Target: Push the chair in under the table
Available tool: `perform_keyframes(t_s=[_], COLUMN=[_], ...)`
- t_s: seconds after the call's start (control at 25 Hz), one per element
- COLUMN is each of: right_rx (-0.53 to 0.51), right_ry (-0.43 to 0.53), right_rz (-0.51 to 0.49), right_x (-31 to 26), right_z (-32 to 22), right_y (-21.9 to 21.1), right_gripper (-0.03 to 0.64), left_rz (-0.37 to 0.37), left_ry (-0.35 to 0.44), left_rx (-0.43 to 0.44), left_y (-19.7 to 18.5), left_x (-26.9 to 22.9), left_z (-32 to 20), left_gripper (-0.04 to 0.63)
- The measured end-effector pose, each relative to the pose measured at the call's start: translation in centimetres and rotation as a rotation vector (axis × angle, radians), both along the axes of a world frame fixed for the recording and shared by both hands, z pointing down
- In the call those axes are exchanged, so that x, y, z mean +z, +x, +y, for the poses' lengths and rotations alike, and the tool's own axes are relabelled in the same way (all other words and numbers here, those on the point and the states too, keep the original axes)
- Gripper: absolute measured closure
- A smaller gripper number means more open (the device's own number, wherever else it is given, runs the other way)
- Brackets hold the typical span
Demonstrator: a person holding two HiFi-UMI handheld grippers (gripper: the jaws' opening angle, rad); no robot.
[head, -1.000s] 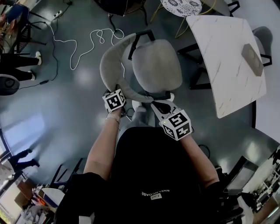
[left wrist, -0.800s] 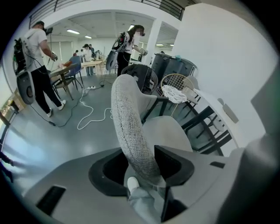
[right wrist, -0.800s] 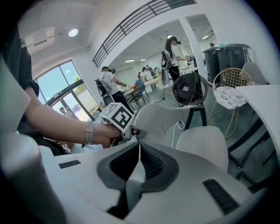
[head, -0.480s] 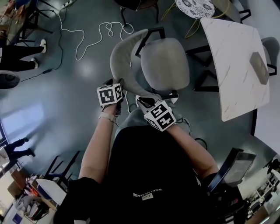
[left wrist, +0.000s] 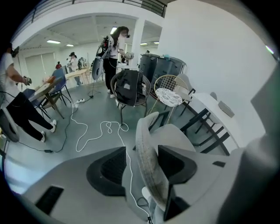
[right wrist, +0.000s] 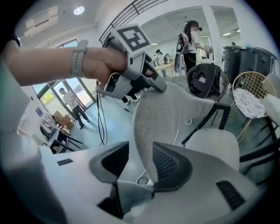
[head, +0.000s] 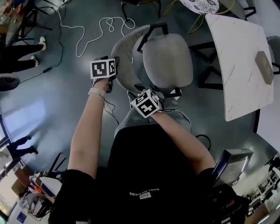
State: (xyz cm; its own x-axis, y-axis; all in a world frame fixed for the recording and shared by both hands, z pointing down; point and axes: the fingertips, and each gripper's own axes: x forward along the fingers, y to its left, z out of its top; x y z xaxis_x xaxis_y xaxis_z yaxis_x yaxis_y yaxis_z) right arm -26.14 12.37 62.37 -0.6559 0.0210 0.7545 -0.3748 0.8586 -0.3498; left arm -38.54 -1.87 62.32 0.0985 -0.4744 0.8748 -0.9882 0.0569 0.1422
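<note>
A grey chair stands on the dark floor, its seat [head: 168,59] left of the white marble table [head: 240,74] and its curved backrest [head: 127,57] turned away from the table. My left gripper [head: 114,72] straddles the backrest's top edge [left wrist: 148,166]. Its jaws are opening, the rim lying by the right pad [left wrist: 175,164] and apart from the left one. My right gripper [head: 141,92] straddles the near end of the backrest [right wrist: 162,118], jaws opening, the fabric against the right pad [right wrist: 168,164] only. The left gripper [right wrist: 159,85] also shows in the right gripper view.
A white cable [head: 94,33] snakes over the floor beyond the chair. A black chair [left wrist: 129,89] and a round wire side table [head: 199,5] stand at the back. A grey flat object [head: 264,63] lies on the table. People's legs [head: 19,54] are at the left.
My left gripper has risen and moved farther along the backrest, its jaws wider. My right gripper has shifted left and down to the backrest's near end, and its jaws have parted.
</note>
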Motion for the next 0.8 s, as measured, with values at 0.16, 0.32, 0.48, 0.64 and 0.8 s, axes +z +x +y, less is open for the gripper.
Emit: perform_keyframes(t_s=[0.16,0.32,0.48,0.64,0.8], right_rx=[-0.004,0.003,-0.015,-0.011,0.005], right_ry=[-0.018,-0.006,-0.013,0.006,0.023], right_rz=[0.050,0.089,0.133,0.178,0.194], right_x=[2.4,4.2,6.6,8.5,9.3], right_z=[0.3,-0.1,-0.1,-0.4,-0.7], right_y=[-1.1,-2.6,-3.7,-4.5,-5.1], right_gripper=[0.410,0.393,0.393,0.393,0.393], left_rz=[-0.003,0.086,0.191,0.124,0.144], left_ry=[-0.083,-0.183,-0.219,-0.245,-0.240], left_rx=[0.097,0.135,0.091,0.131,0.133], left_y=[1.0,2.4,2.8,2.8,2.7], left_x=[2.7,5.7,6.5,6.7,6.7], left_z=[-1.1,-0.5,-0.2,0.0,0.0], left_gripper=[0.370,0.371,0.380,0.422,0.423])
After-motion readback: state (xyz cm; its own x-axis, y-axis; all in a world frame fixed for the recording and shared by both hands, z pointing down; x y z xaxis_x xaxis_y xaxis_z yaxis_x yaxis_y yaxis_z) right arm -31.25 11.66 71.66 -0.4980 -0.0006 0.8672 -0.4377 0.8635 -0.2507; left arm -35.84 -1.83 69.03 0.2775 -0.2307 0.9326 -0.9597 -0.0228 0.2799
